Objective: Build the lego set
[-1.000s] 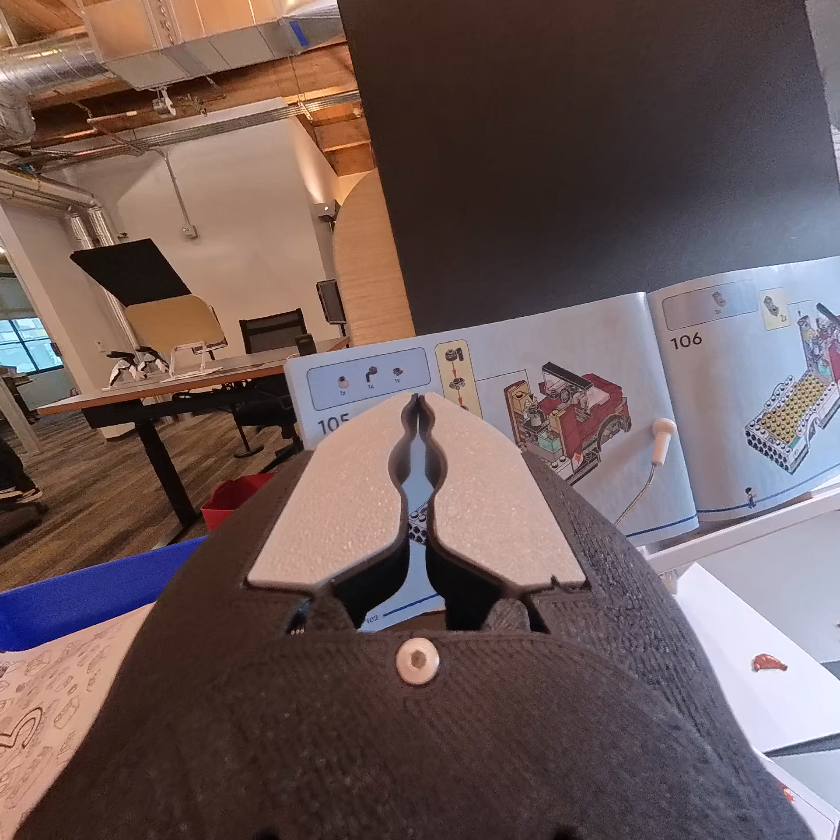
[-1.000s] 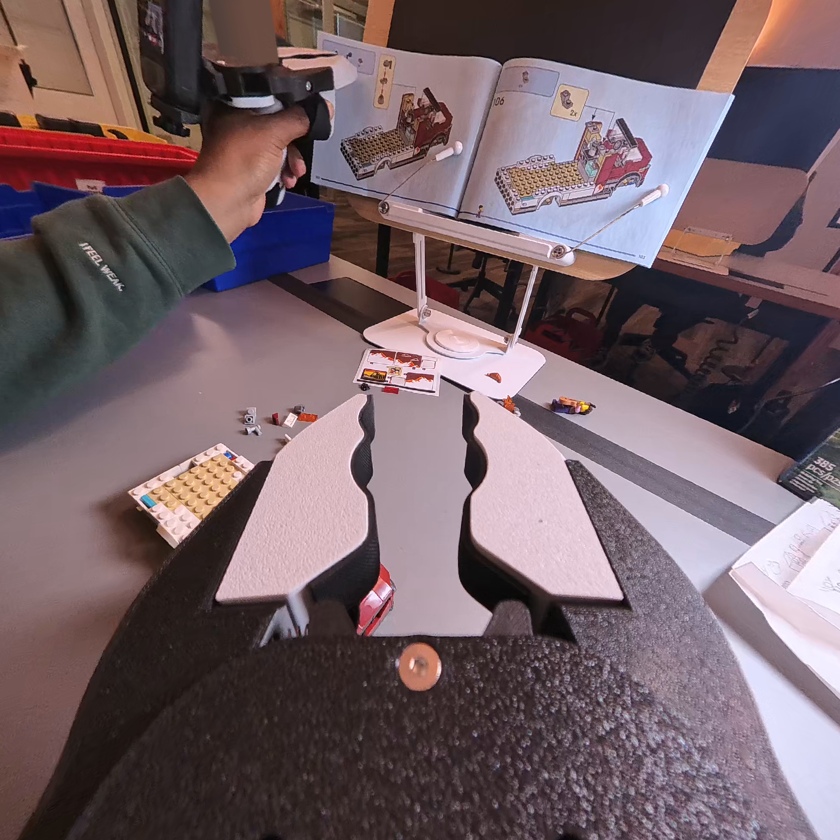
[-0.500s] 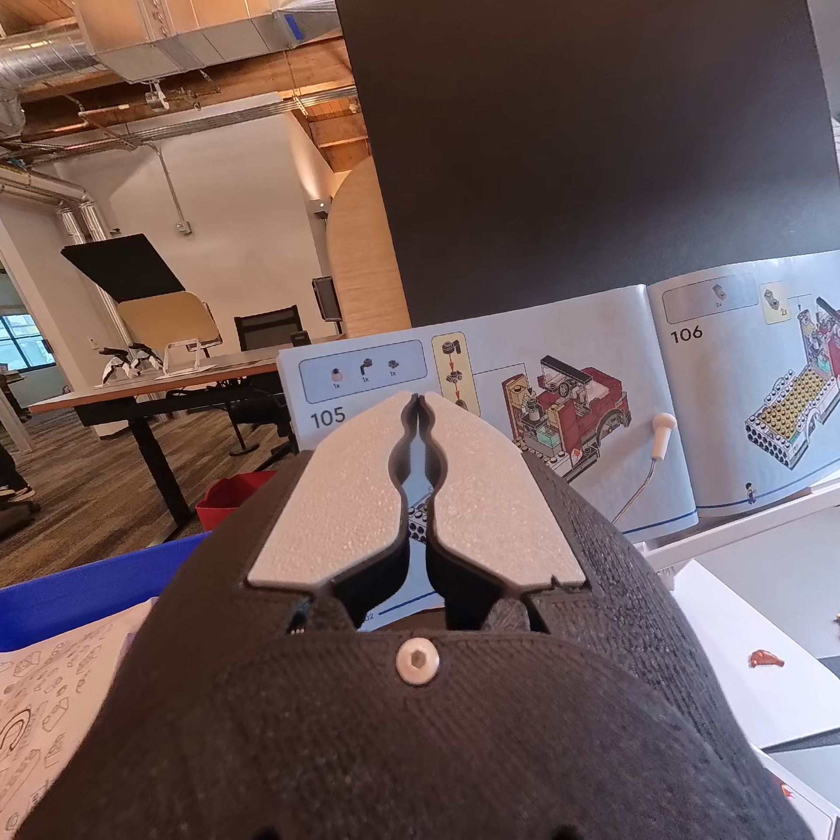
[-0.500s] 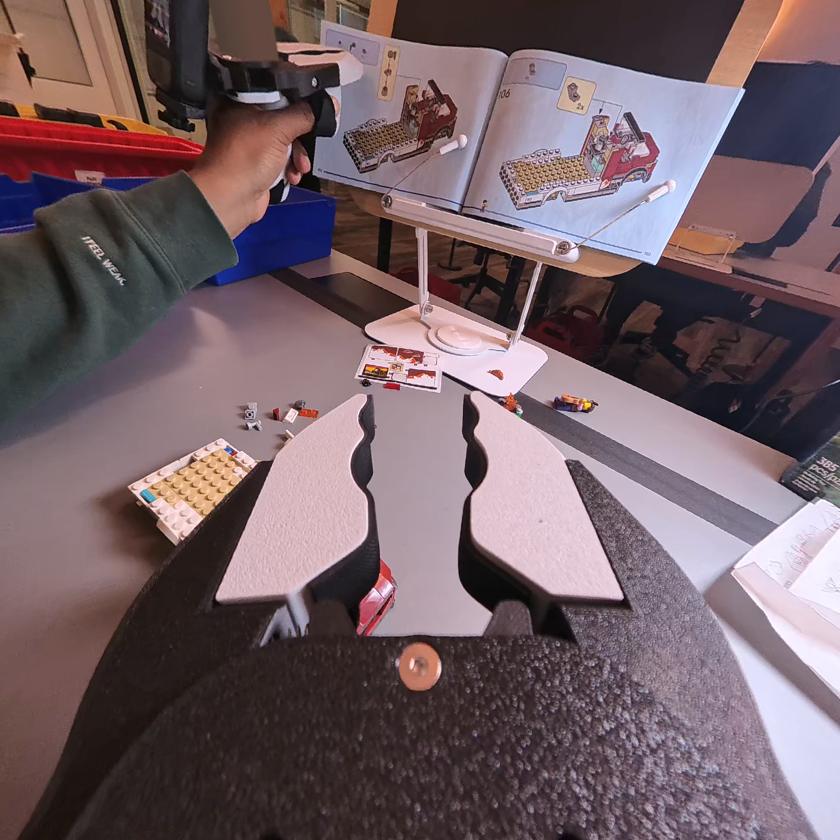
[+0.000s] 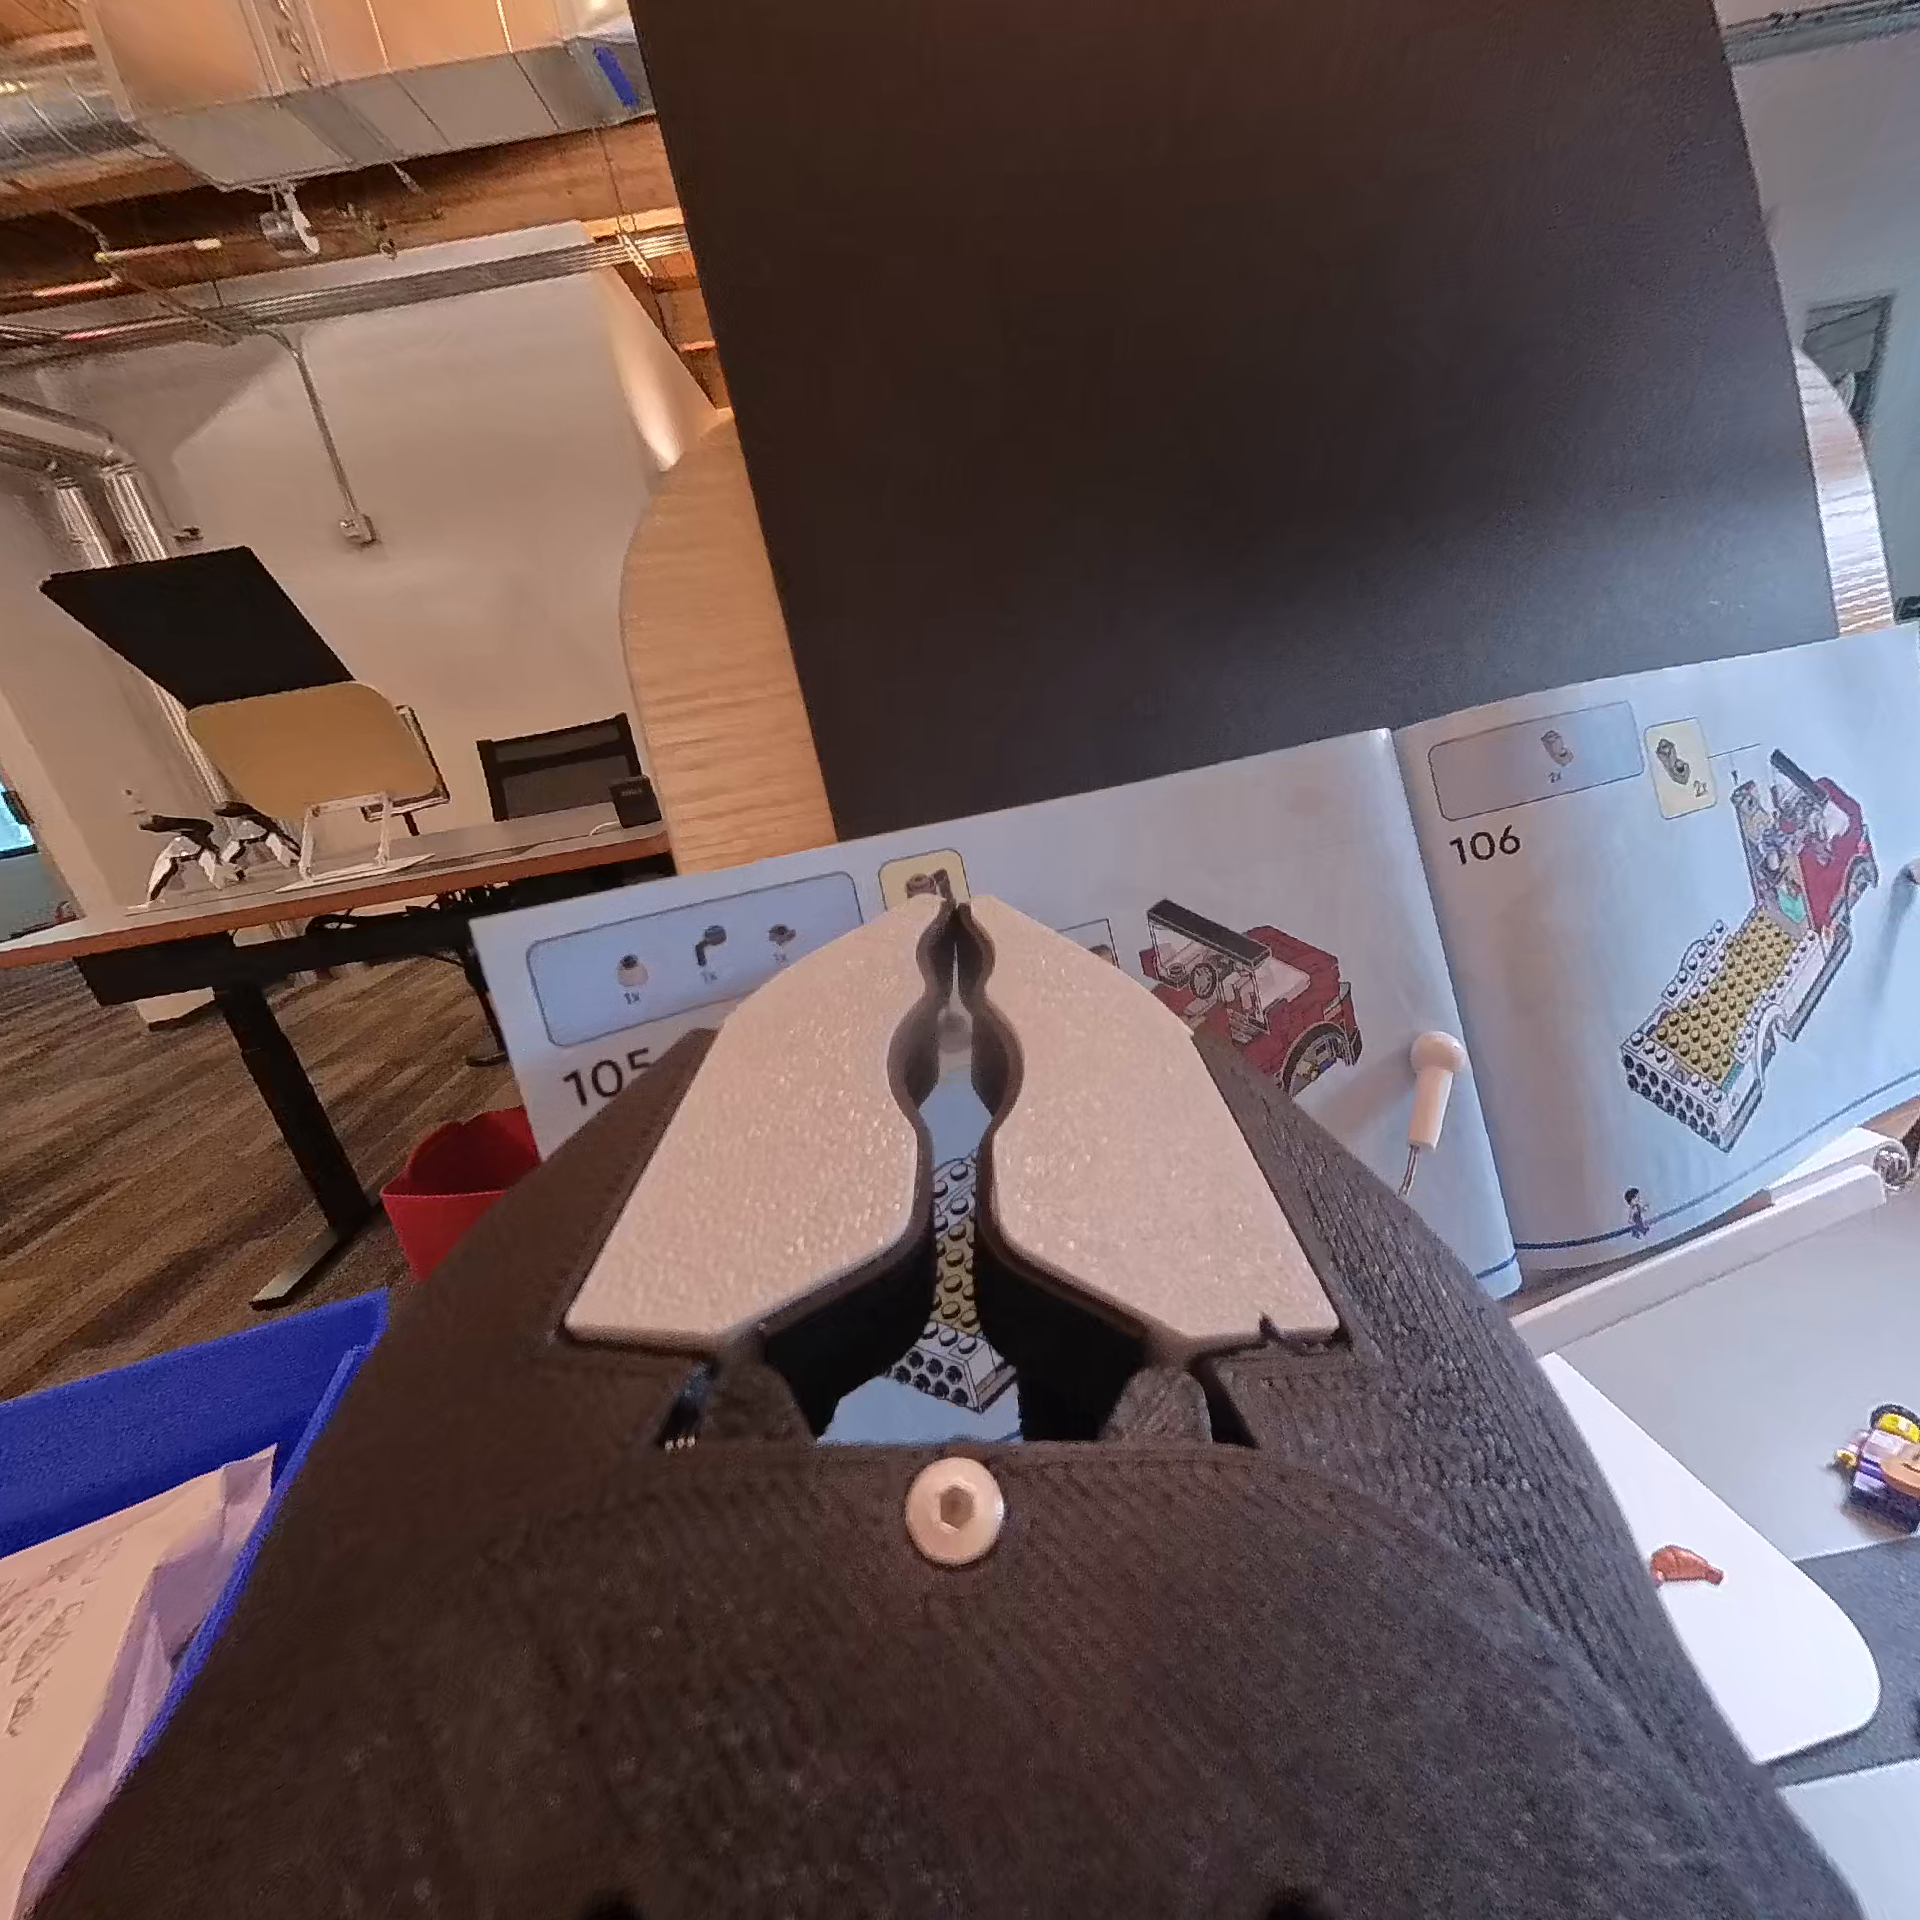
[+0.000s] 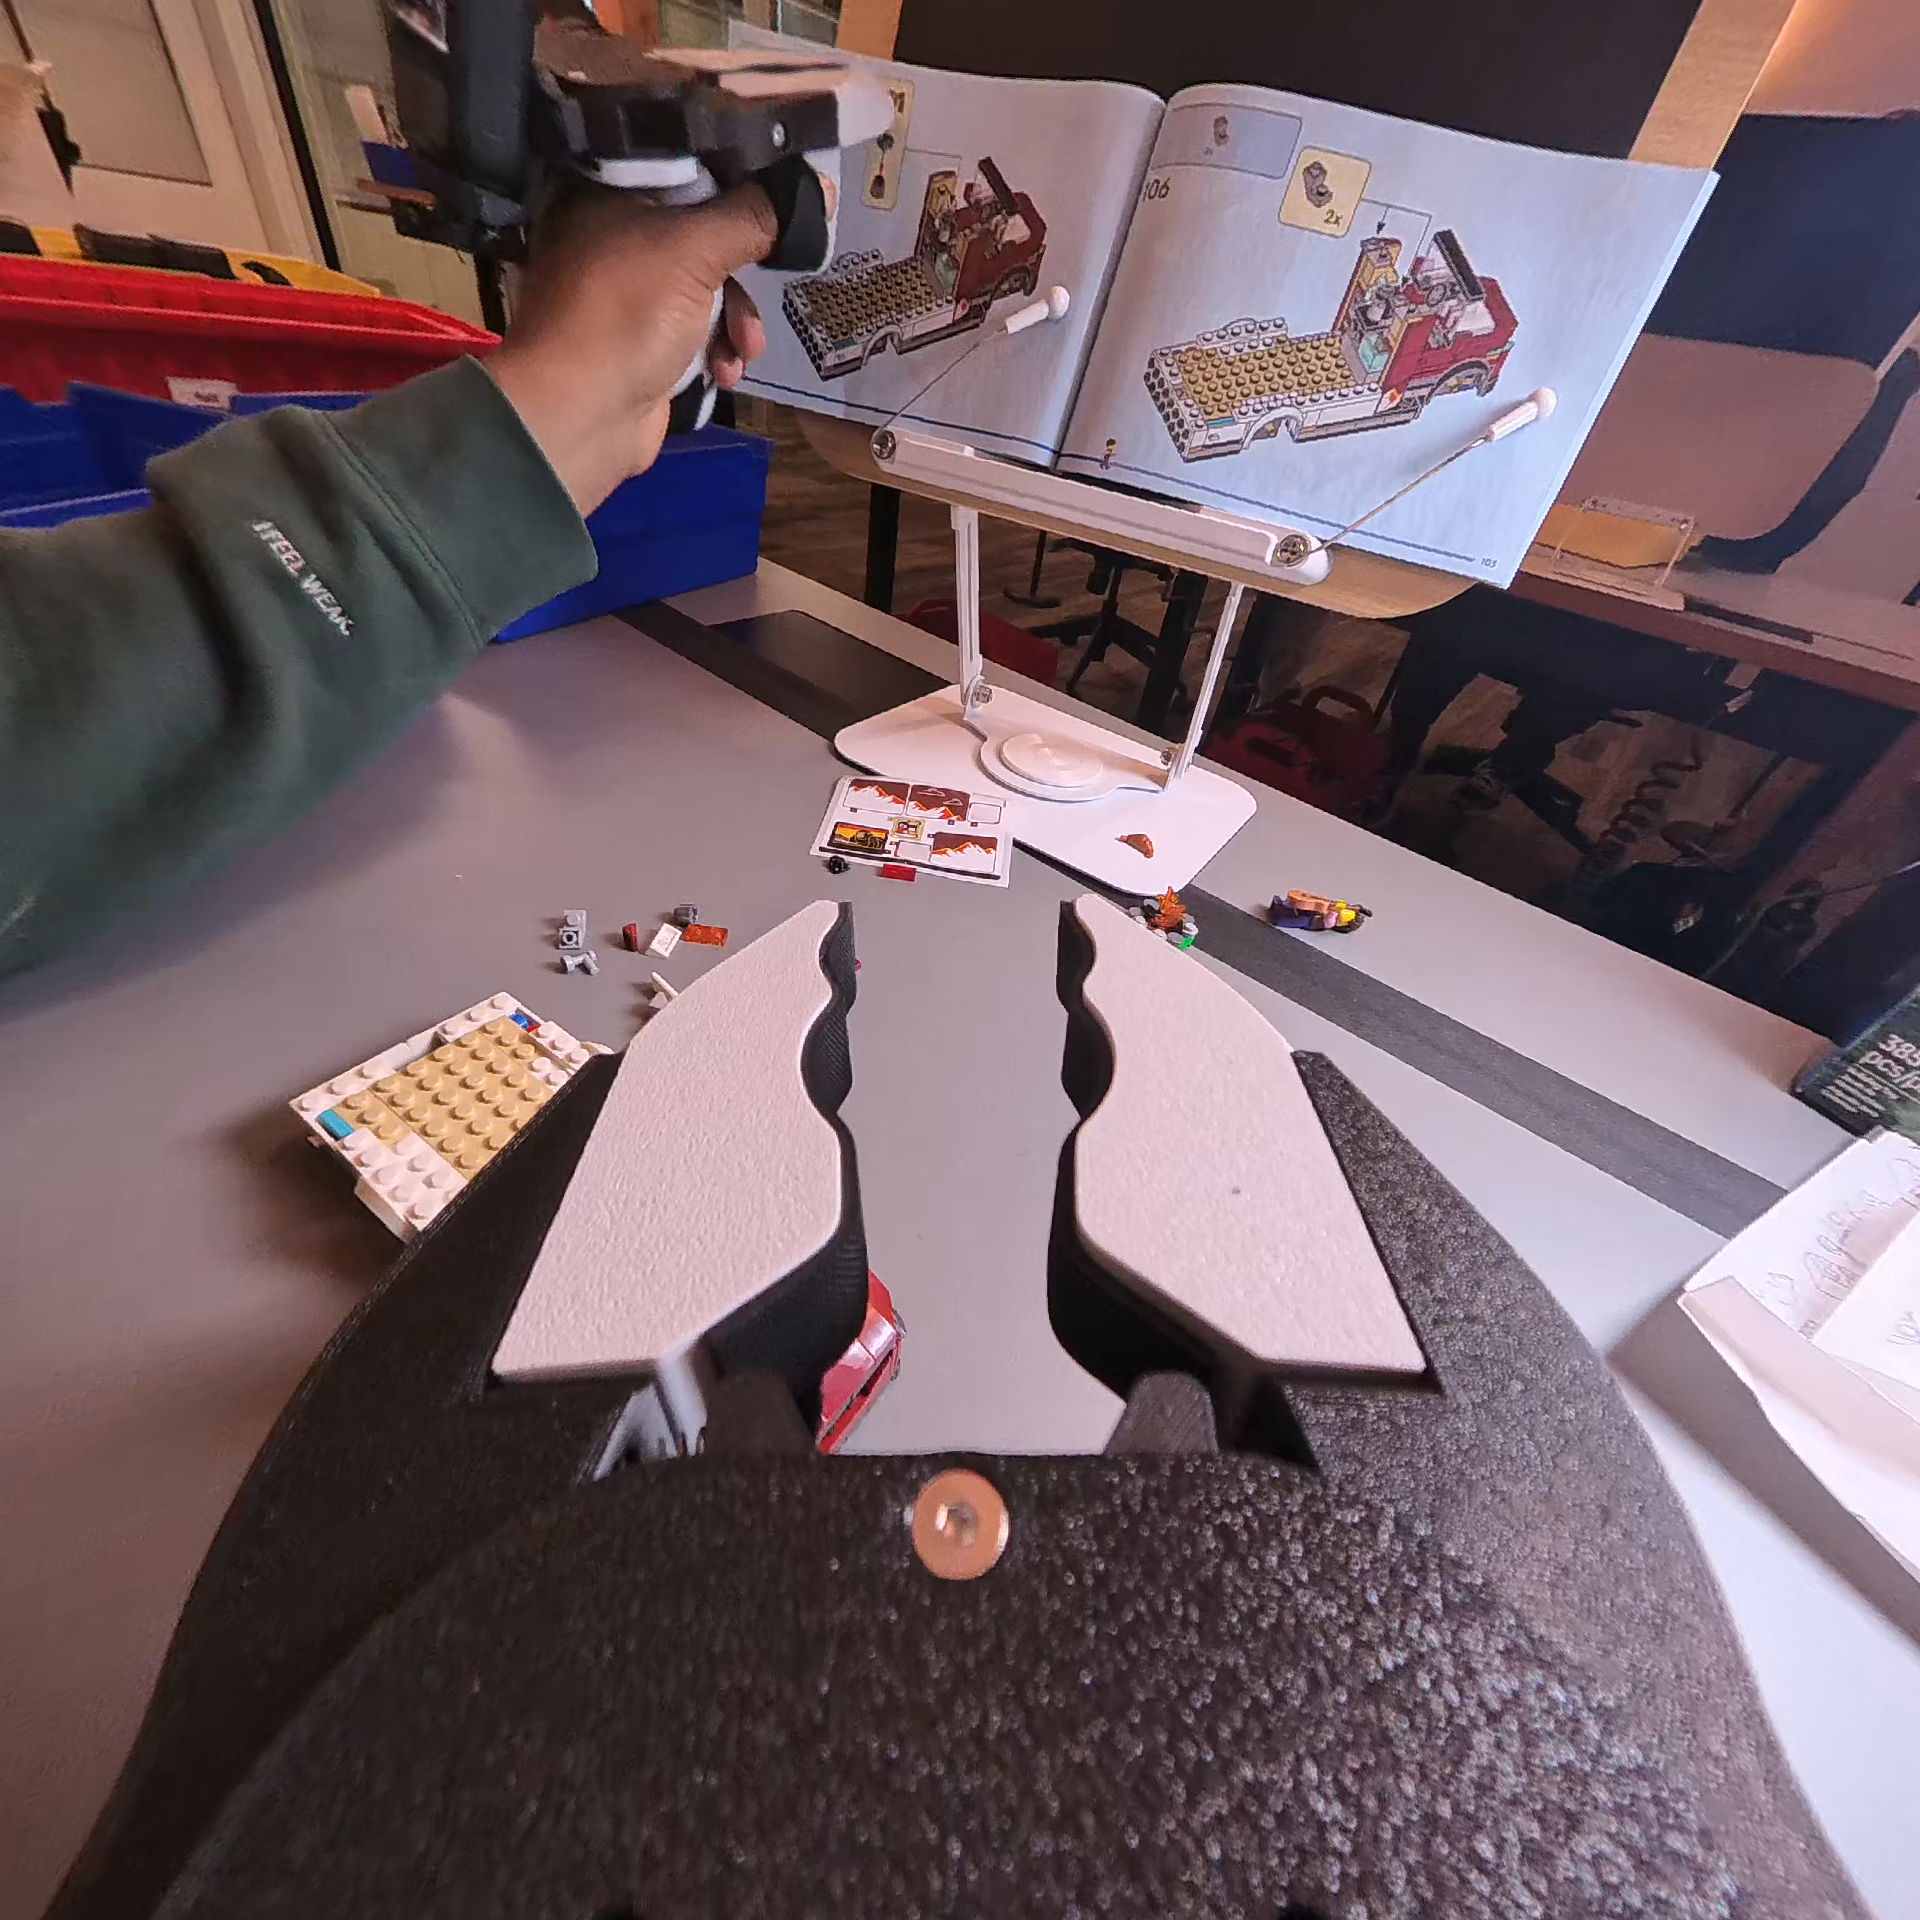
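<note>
The open instruction booklet [image 6: 1195,301] rests on a white stand [image 6: 1039,769]. My left gripper [image 5: 951,914] is shut, its tips at the top edge of the booklet's left page [image 5: 1039,935]; I cannot tell if it pinches the paper. In the right wrist view a hand in a green sleeve holds the left gripper [image 6: 831,104] there. My right gripper [image 6: 956,914] is open and empty above the grey table. A tan and white lego base [image 6: 447,1101] lies to its left. A red lego part [image 6: 862,1361] shows under its fingers. Small loose pieces [image 6: 644,935] lie ahead.
A sticker sheet [image 6: 914,831] lies by the stand base. Small figure parts [image 6: 1314,912] sit on the table's dark strip. Blue bins [image 6: 644,520] and a red bin [image 6: 208,322] stand at the back left. Papers [image 6: 1829,1299] and a dark box [image 6: 1870,1060] lie at the right. Across from one pair of fingers to the other is roughly 40 centimetres.
My left gripper has risen and moved in, so its shut tips now reach the top edge of the left page. My right gripper has stayed open and almost still.
</note>
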`<state>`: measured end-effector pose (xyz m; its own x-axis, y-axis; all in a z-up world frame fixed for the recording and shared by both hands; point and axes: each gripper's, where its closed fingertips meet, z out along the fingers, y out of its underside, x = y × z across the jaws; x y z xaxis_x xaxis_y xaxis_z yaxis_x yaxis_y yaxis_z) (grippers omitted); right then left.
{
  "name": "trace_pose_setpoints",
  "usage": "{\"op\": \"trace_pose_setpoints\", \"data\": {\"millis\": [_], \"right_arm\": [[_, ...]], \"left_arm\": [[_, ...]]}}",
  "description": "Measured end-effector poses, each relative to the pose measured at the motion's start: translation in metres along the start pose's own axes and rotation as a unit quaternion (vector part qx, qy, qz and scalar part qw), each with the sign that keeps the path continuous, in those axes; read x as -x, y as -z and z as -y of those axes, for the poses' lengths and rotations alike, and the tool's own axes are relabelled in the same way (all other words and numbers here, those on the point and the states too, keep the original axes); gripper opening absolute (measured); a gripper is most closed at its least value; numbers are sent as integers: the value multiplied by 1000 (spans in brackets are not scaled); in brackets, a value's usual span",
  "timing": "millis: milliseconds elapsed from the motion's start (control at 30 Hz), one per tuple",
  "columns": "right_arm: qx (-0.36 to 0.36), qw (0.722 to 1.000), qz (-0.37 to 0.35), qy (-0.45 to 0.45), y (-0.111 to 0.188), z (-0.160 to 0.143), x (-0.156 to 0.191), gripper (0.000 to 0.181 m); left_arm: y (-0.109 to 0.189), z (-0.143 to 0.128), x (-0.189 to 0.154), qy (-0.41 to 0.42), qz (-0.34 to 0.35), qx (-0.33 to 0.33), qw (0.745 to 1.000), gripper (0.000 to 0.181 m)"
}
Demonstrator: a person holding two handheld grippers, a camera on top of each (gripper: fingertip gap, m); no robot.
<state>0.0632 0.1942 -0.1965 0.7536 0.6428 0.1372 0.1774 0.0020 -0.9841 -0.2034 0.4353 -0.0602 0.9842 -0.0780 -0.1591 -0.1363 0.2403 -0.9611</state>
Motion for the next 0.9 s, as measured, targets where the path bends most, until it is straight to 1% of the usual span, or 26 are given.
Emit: {"op": "trace_pose_setpoints", "data": {"millis": [433, 600, 900], "right_arm": [[-2, 1000, -4, 8, 1, 1, 0, 37], [0, 1000, -2, 2, 1, 0, 0, 37], [0, 1000, -4, 6, 1, 0, 0, 37]], "left_arm": [[6, -37, -3, 15, 20, 61, 998, 0], [9, -40, -2, 15, 19, 69, 997, 0], [8, -35, -2, 10, 21, 59, 998, 0]]}}
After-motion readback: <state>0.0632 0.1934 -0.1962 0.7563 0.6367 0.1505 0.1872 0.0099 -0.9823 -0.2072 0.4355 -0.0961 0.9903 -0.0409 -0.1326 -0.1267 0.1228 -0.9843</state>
